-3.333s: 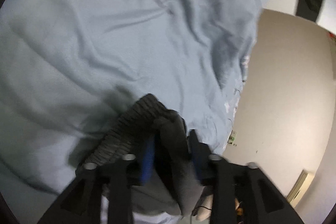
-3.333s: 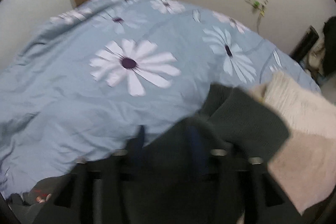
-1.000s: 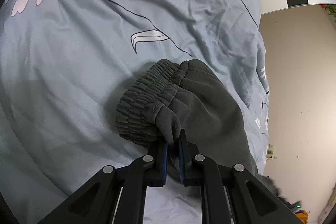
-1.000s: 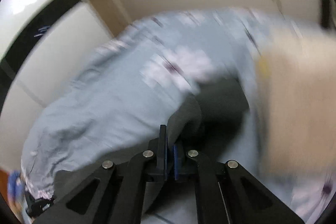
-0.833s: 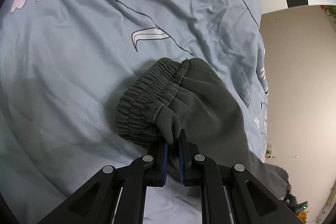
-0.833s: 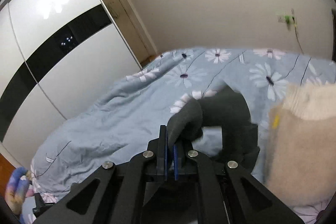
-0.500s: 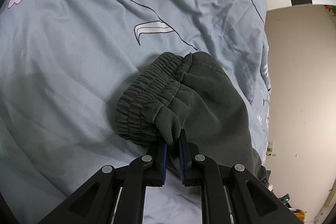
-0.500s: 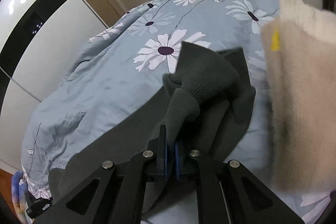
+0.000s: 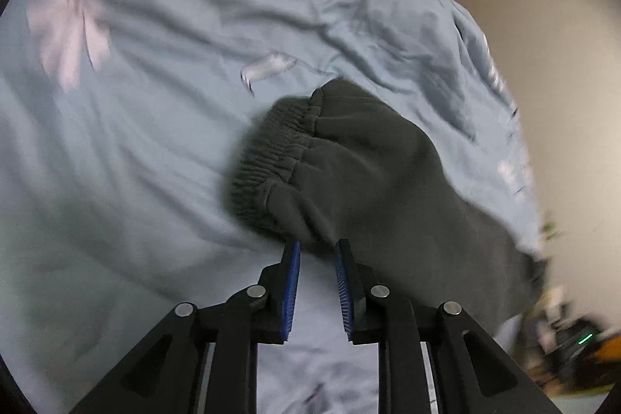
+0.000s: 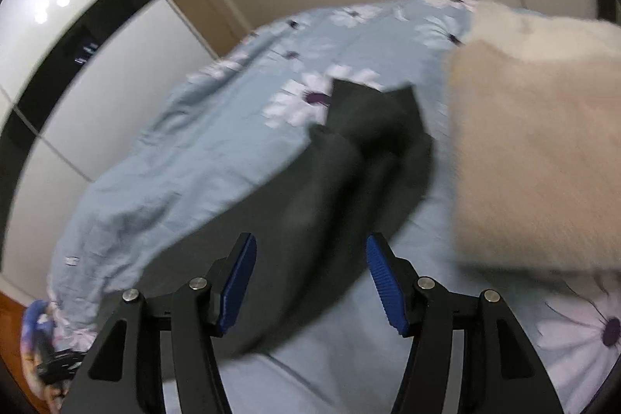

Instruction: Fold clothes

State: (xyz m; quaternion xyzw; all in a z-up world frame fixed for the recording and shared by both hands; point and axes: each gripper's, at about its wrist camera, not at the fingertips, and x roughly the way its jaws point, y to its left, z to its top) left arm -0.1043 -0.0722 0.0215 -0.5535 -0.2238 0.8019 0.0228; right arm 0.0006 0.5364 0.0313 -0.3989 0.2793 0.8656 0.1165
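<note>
Dark grey sweatpants (image 9: 361,173) lie on a pale blue flowered bedspread (image 9: 136,142), the ribbed waistband bunched toward the left in the left wrist view. My left gripper (image 9: 316,251) hovers just short of the near edge of the cloth, its jaws opening, and nothing sits between the blue pads. The right wrist view shows the other end of the sweatpants (image 10: 349,161) stretched across the bed. Above it my right gripper (image 10: 310,251) is opening wide, its pads clear of the fabric below.
A folded cream fluffy garment (image 10: 539,142) lies on the bed right of the sweatpants. A white and black wardrobe (image 10: 58,64) stands to the left. Beige wall (image 9: 562,84) and floor clutter border the bed's right edge.
Both grippers have let go of the sweatpants and their jaws have parted. The left one has lifted away from the waistband; the right one has dropped closer to the bed.
</note>
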